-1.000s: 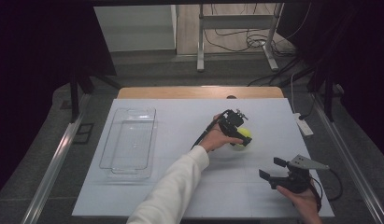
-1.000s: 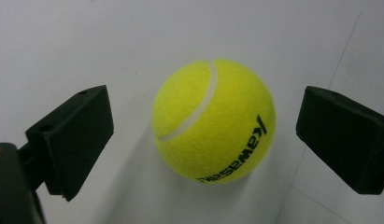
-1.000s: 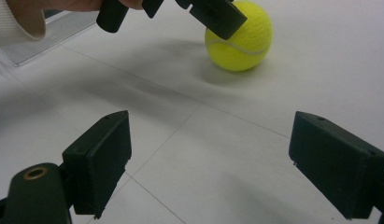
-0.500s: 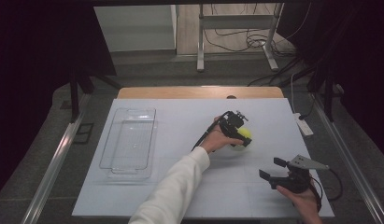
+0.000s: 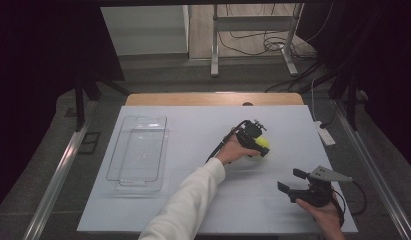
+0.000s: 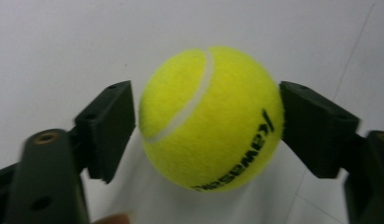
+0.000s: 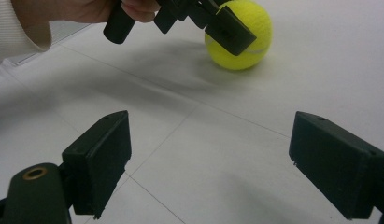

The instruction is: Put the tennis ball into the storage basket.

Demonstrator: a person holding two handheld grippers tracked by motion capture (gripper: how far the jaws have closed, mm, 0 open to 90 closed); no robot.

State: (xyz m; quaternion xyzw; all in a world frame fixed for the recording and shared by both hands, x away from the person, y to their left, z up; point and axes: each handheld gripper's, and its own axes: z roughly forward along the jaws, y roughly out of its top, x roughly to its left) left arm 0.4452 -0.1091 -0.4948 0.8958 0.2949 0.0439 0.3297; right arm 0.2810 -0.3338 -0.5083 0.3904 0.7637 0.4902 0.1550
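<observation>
Ball: a yellow tennis ball (image 5: pixel 263 144) rests on the white surface (image 5: pixel 193 200), right of centre and toward the far edge; a white seam and black lettering face the left gripper view.
Left claw: the left claw (image 5: pixel 260 143) is at the ball, jaws set one on each flank. In the left gripper view the ball (image 6: pixel 212 119) sits squarely between them; the jaw at that view's right appears to touch the felt, the other stands just beside it with a thin gap. Half-wide, then, and bracketing the ball, not yet clamped.
Right claw: the right claw (image 5: pixel 289 181) hovers near the near right corner of the surface, jaws spread wide with nothing between them. Its view looks across bare surface to the ball (image 7: pixel 238 35), well apart.
Key relation: the ball lies directly ahead of the left claw along its jaw line, so closing alone should seize it. A sphere offers no long axis to align. The left hand is clearly the nearer.
Tray: a clear plastic tray (image 5: pixel 124 174), empty, lies near the left edge, well apart from the ball.
</observation>
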